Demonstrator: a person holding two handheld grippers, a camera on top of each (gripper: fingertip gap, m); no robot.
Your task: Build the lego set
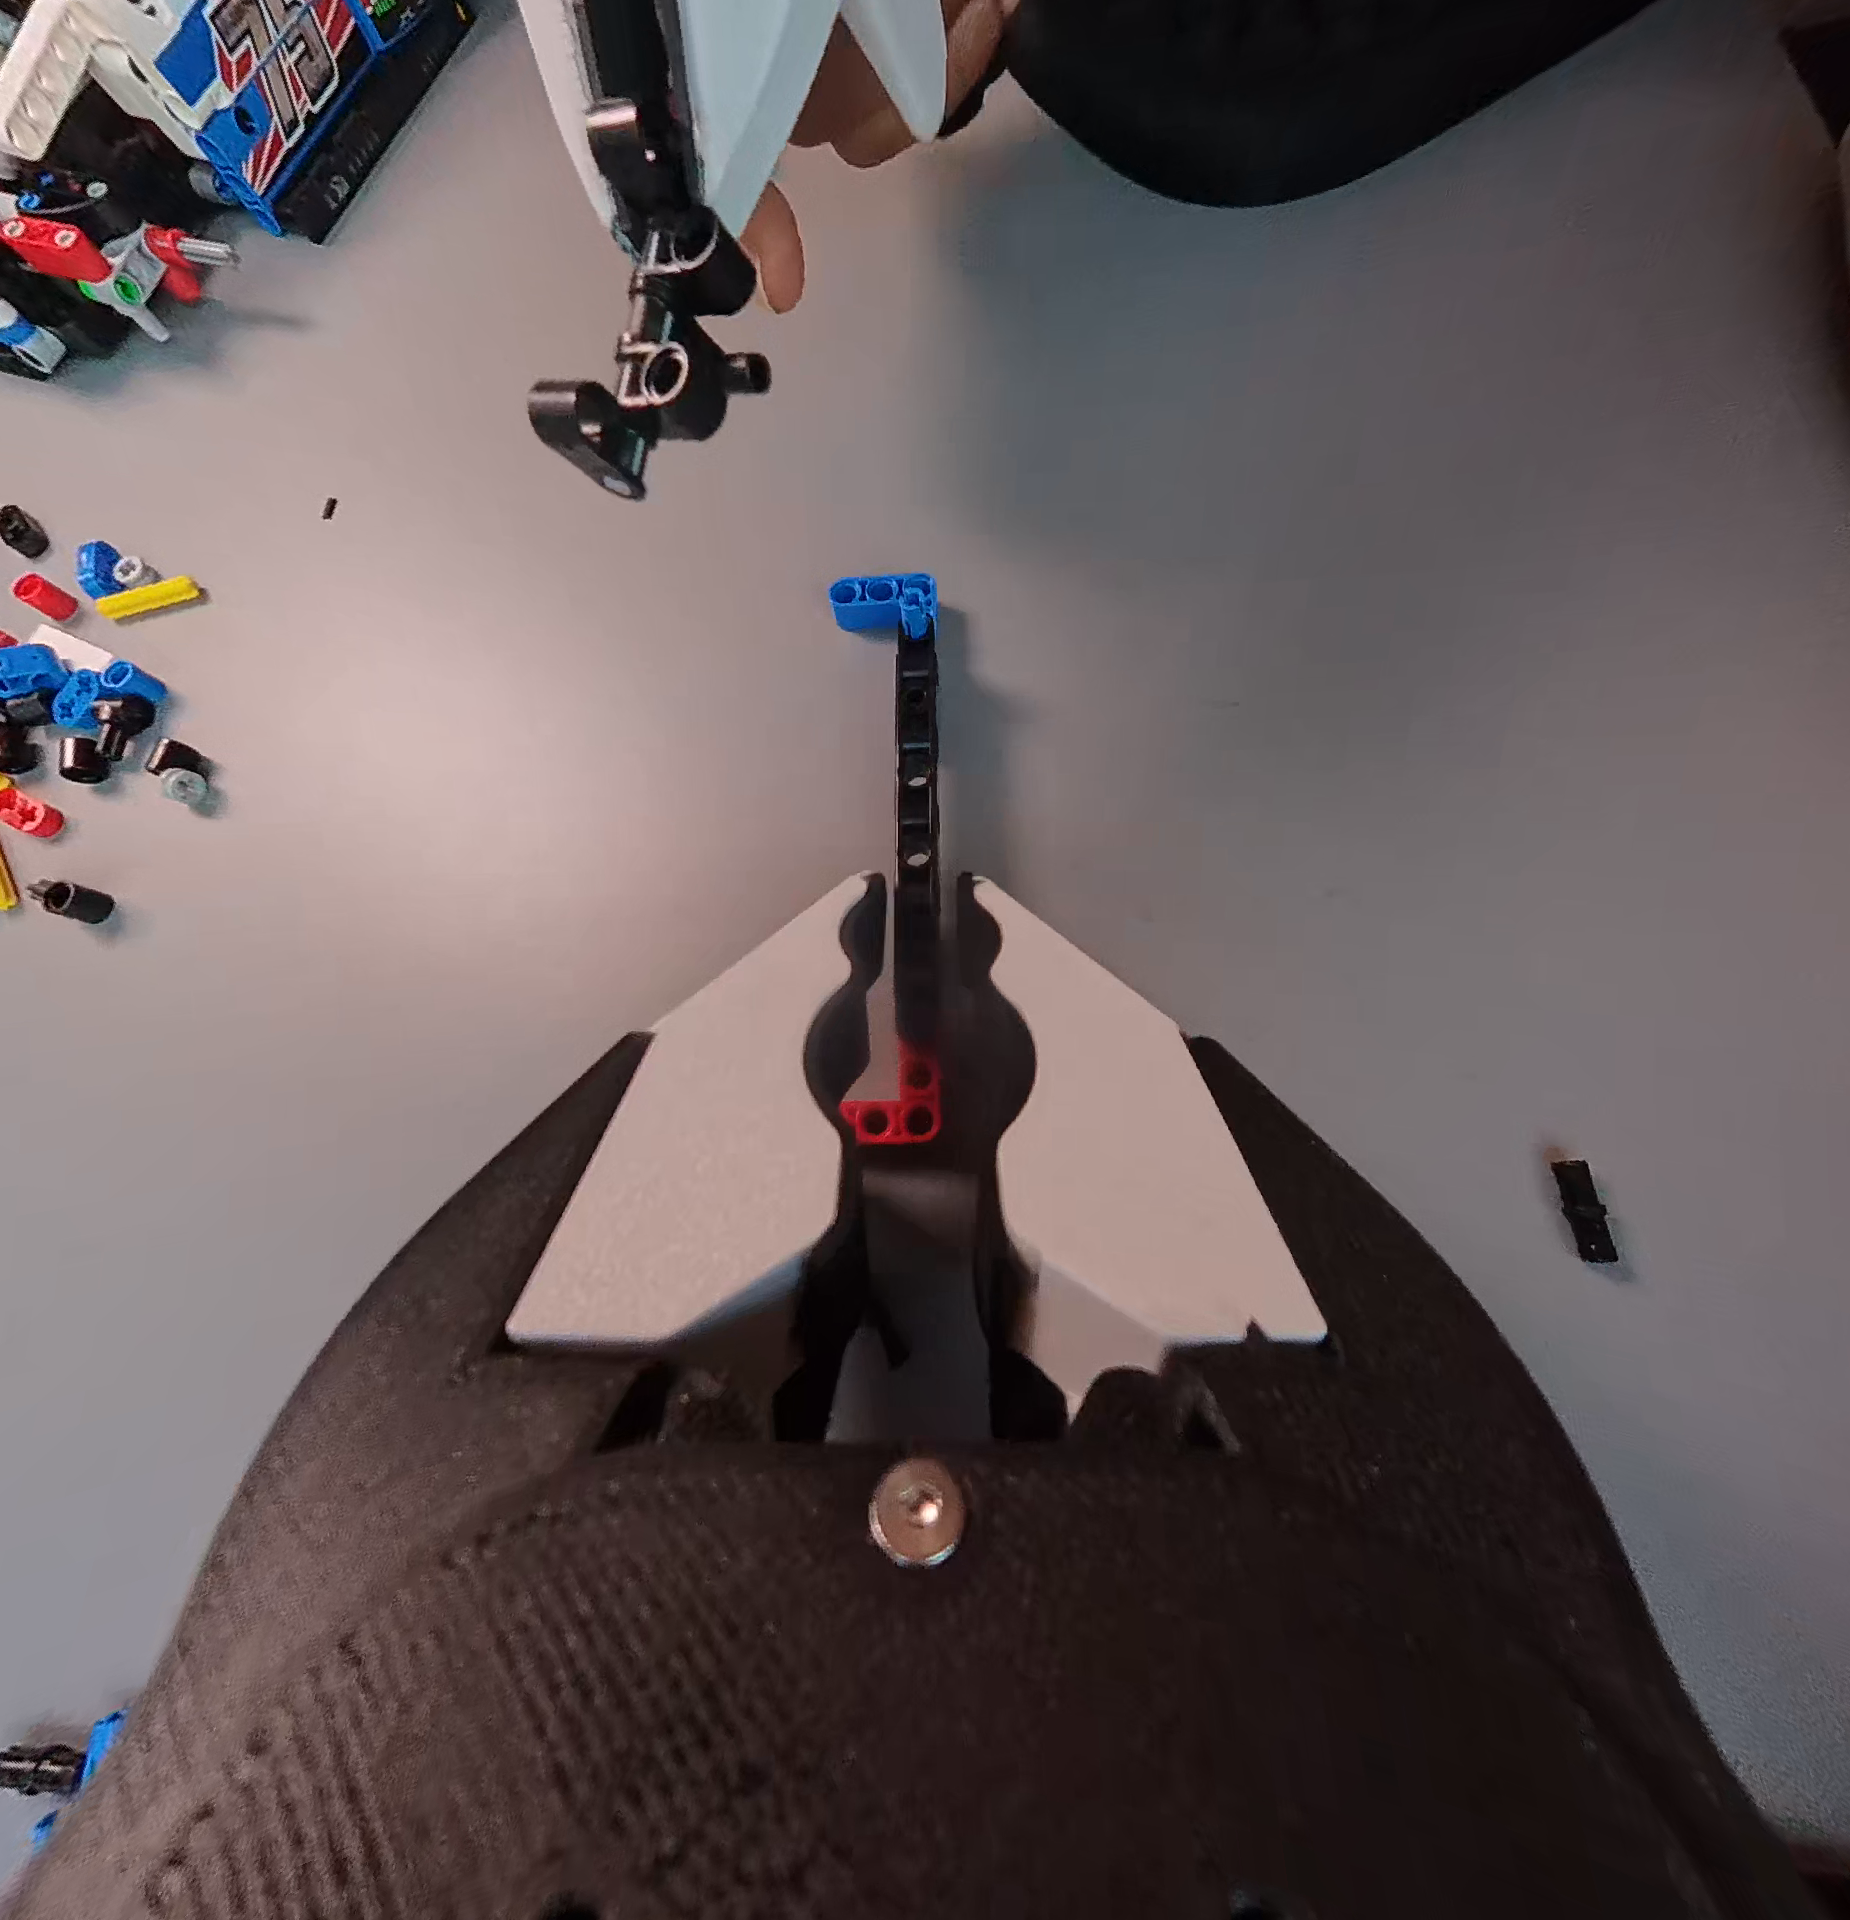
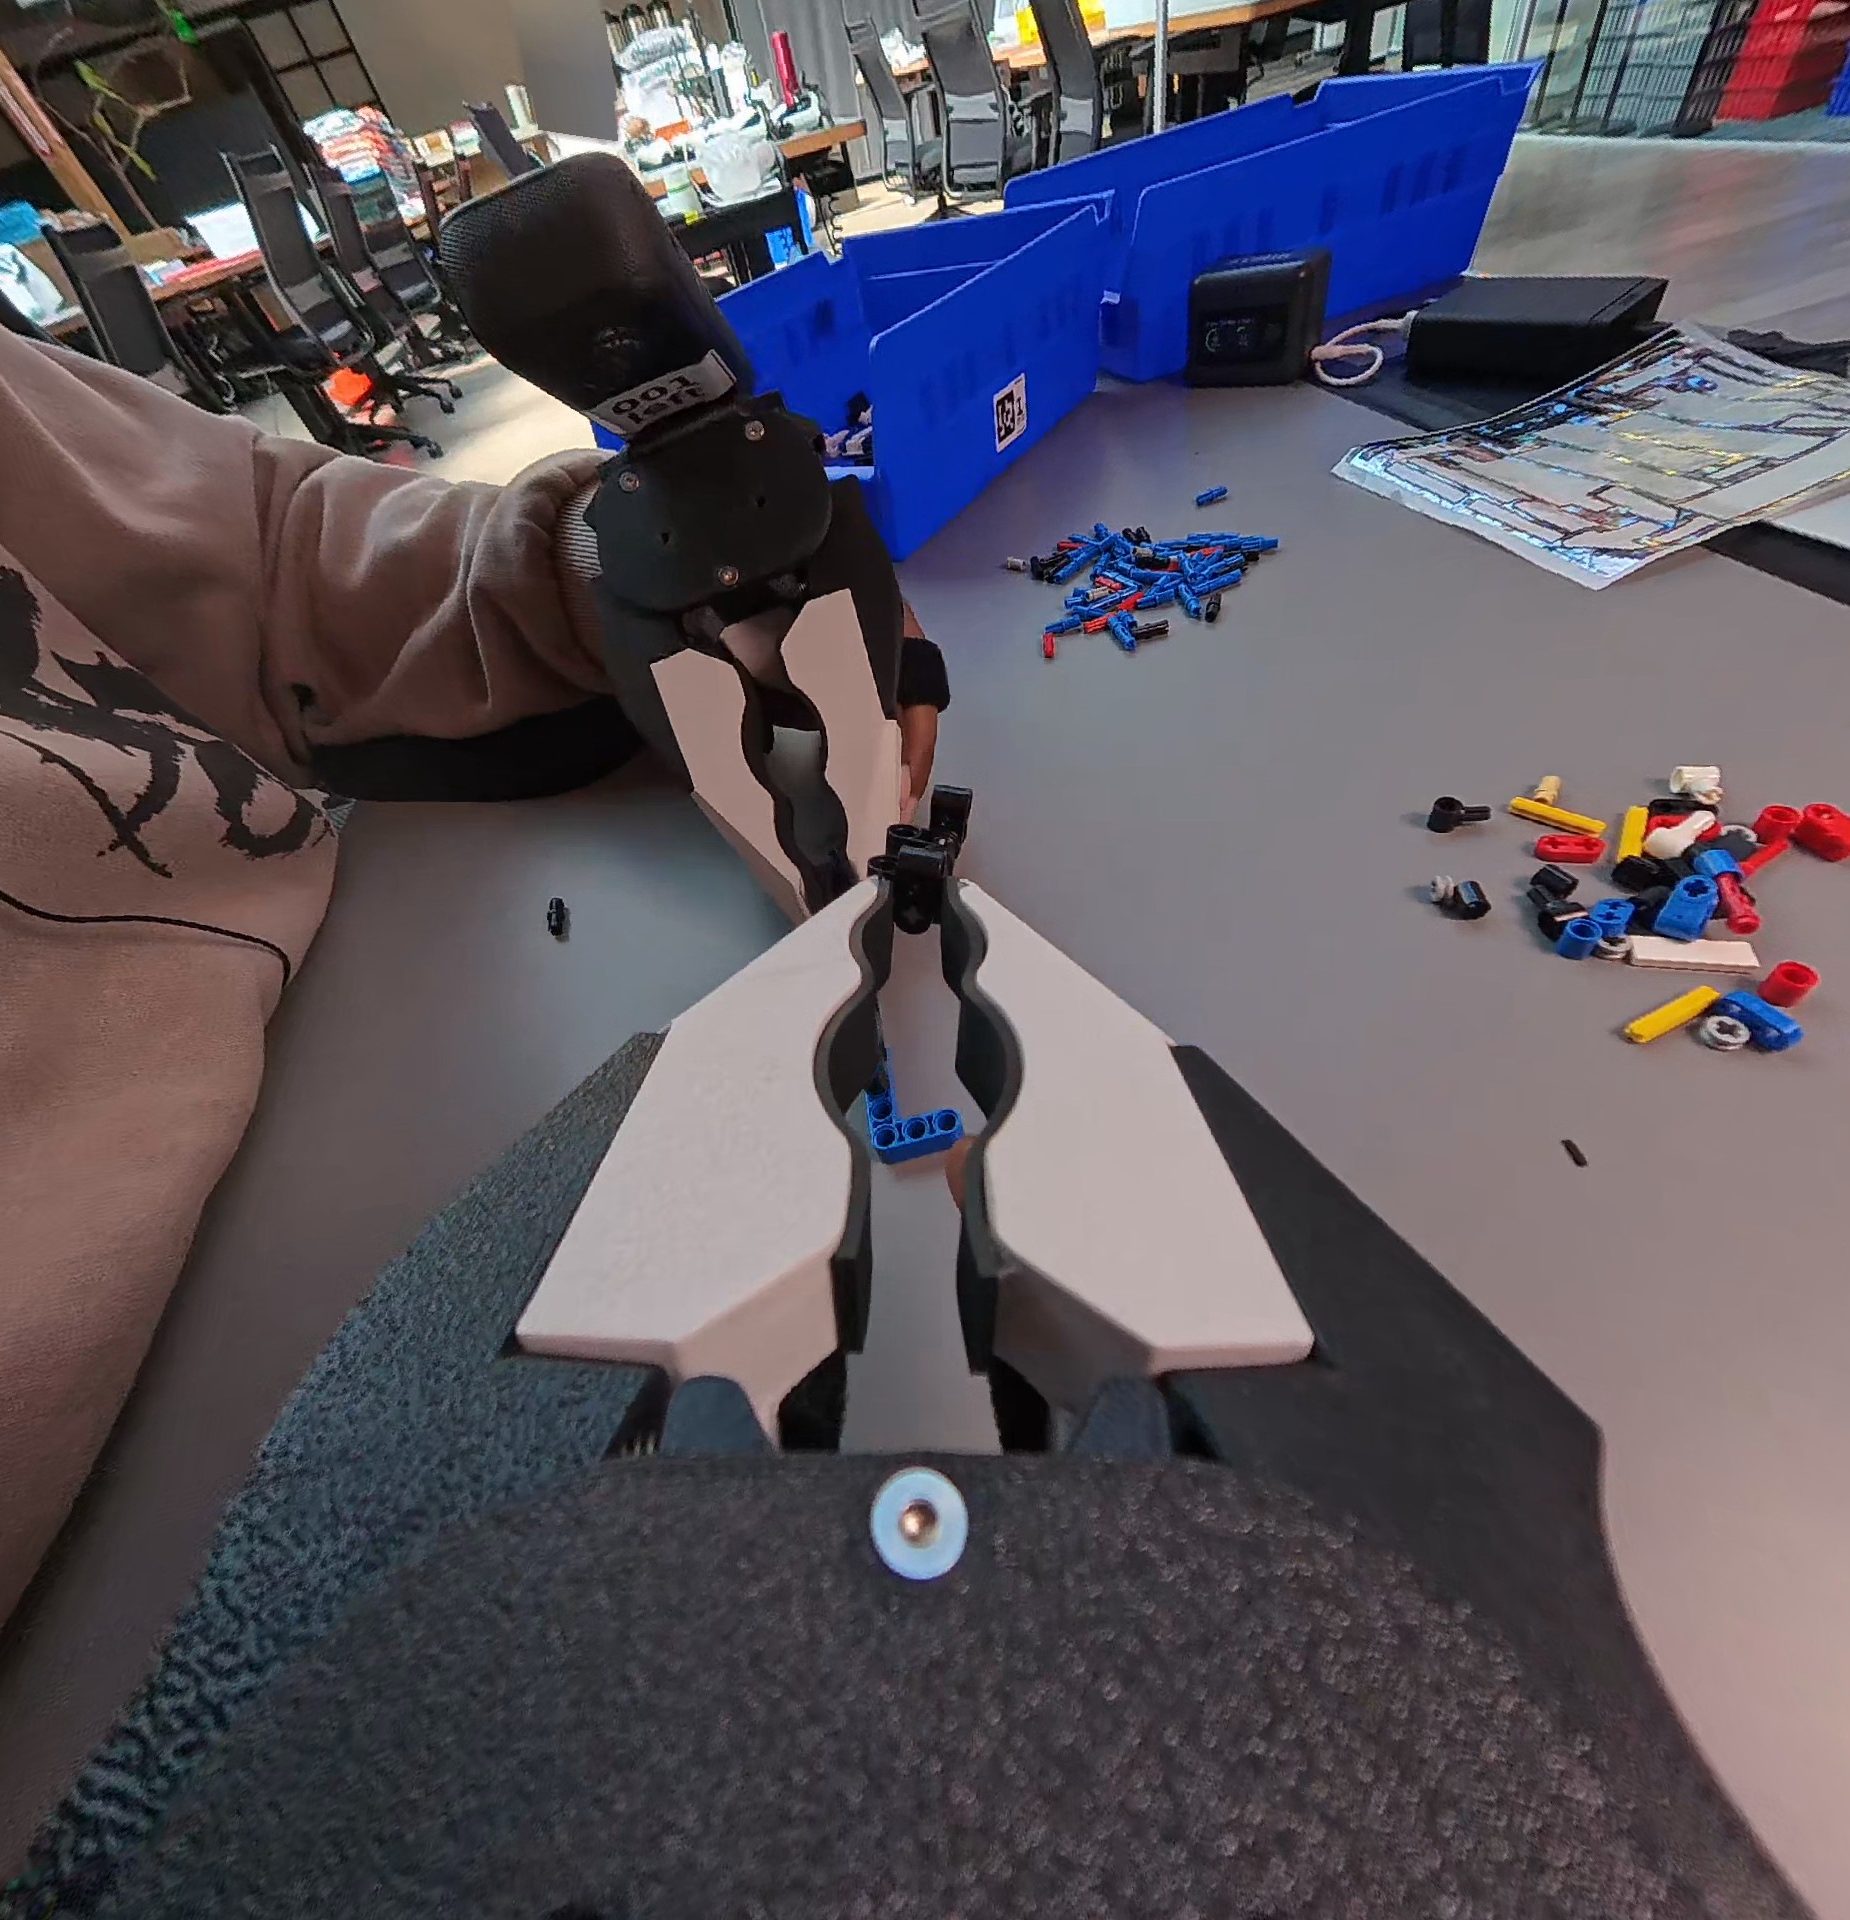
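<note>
While both grippers were closed on parts, the work stood above the middle of the desk, where the grey surface was bare and nothing could disturb the joining. The left gripper had its fingers narrow and clamped on a long black beam, with a red L-shaped piece at the near end, inside the jaws, and a blue L-shaped piece at the far end. I judge that it was gripped near one end so that the far end stayed free for joining. The right gripper was also nearly closed, holding a black connector assembly at its tips; in the left wrist view this assembly hung down from the tips, well apart from the blue piece, so the two sub-assemblies were not yet joined. A single black pin lay alone toward the right edge. Farther toward the left edge, loose parts in blue, red, yellow and black were kept in a small pile, probably so that they were easy to reach. In the far left corner of that view stood the partly built model in white, blue and red. In the right wrist view, farther away, a heap of small pins, an instruction sheet and blue bins stood along the far side.
</note>
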